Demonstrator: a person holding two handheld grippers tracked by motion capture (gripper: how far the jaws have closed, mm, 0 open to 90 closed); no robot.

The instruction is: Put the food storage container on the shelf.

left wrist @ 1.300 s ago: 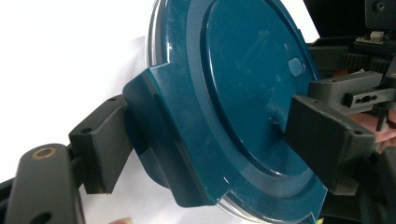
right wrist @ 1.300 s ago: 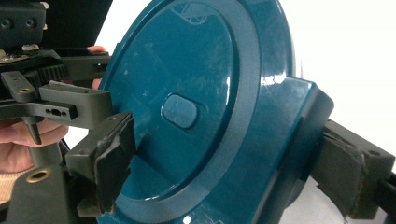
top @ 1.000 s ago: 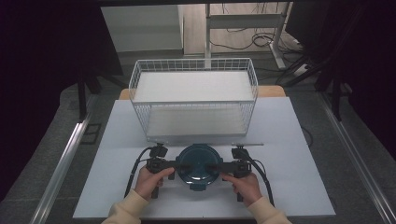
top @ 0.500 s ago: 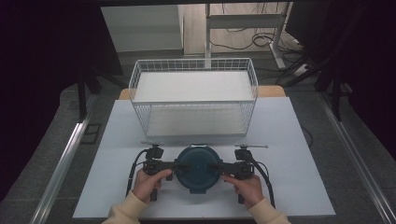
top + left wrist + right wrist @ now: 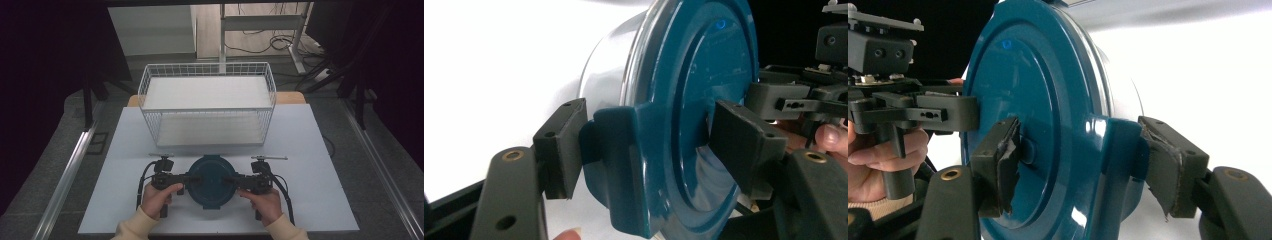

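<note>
Two grippers pinch one round container (image 5: 211, 181) by its teal lid's side clips: the left gripper (image 5: 186, 178) at nine o'clock, the right gripper (image 5: 234, 181) at three. A second ago it sat tilted and slightly farther out; now it lies level on the table (image 5: 320, 200), so the grips look settled for lifting. At twelve o'clock waits the wire basket (image 5: 207, 102).

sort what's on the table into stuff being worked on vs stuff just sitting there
In use:
- blue-lidded container, gripped at its two side clips
- left gripper, shut on one clip
- right gripper, shut on the other clip

Just sitting there:
- white wire basket, behind the container, untouched
- white table
</note>
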